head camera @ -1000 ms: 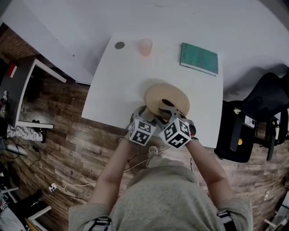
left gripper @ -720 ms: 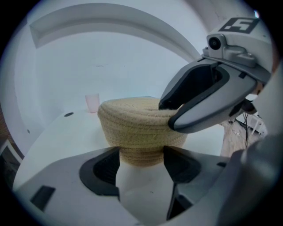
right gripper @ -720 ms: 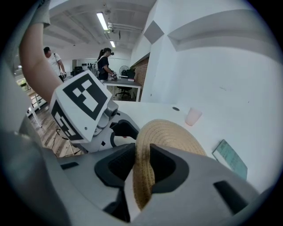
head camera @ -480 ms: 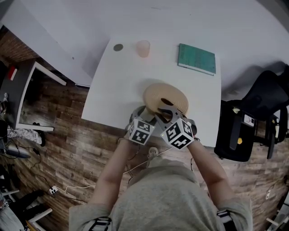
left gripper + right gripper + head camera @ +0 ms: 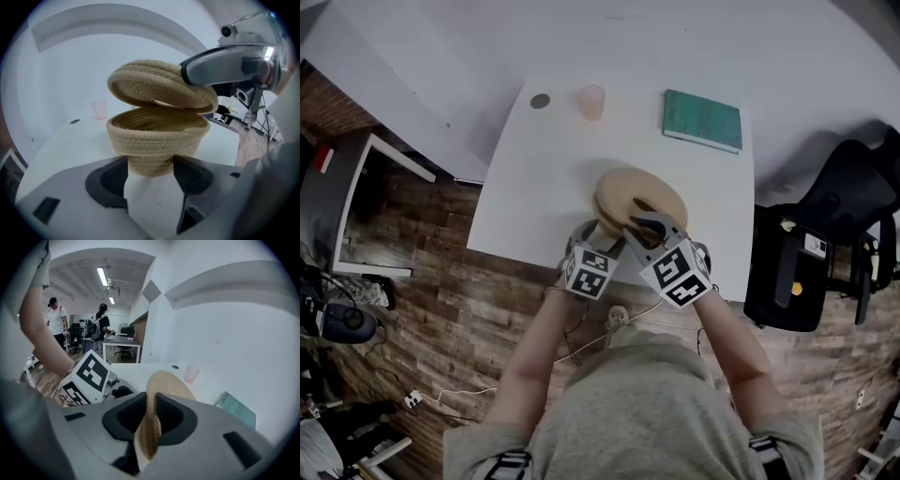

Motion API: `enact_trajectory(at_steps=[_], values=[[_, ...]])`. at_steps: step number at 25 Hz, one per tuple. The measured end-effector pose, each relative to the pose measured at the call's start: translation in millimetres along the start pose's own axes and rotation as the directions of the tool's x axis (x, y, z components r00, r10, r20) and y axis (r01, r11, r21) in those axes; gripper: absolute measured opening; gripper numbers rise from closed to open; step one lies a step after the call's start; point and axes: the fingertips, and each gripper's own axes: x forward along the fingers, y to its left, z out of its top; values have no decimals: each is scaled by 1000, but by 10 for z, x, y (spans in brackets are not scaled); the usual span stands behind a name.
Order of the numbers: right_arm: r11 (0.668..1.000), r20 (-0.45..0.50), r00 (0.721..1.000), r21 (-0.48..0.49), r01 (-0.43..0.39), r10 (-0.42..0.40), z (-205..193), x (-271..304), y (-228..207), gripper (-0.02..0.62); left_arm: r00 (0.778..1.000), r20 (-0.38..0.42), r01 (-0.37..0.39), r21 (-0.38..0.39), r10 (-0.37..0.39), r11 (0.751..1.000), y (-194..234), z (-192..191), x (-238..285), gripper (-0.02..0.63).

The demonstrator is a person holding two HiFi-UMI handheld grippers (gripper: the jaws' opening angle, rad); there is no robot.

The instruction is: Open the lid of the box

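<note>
White surface carries the woven box, with the left tongs clamped round its base; the right tongs, just closed further, pinch the lid rim, held tilted above. So thin a grip could let it slip.

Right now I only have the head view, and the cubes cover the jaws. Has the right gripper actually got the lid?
Observer: Yes. In the right gripper view, the right gripper has its jaws, which have just been closing, pressed on the lid at its rim, edge-on.
Operator: Is the lid off the box yet?
Observer: The left gripper view shows it tilted above the box, with a clear gap on the near side.
Operator: And the left one?
Observer: The left gripper has its jaws against both sides of the box's base.
</note>
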Motion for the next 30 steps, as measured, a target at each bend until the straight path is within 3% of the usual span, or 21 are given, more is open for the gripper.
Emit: enact_trajectory(at_steps=[6, 17, 30], values=[[993, 77, 997, 116, 23, -32, 42, -144, -143, 69, 1000, 2, -11, -1, 11, 1000, -16, 2, -2, 284], [967, 129, 986, 244, 73, -108, 0, -355, -329, 69, 1000, -2, -30, -19, 30, 999, -29, -17, -18, 276], [917, 170, 962, 376, 136, -212, -73, -760, -370, 69, 995, 42, -93, -33, 95, 995, -134, 10, -336, 165]])
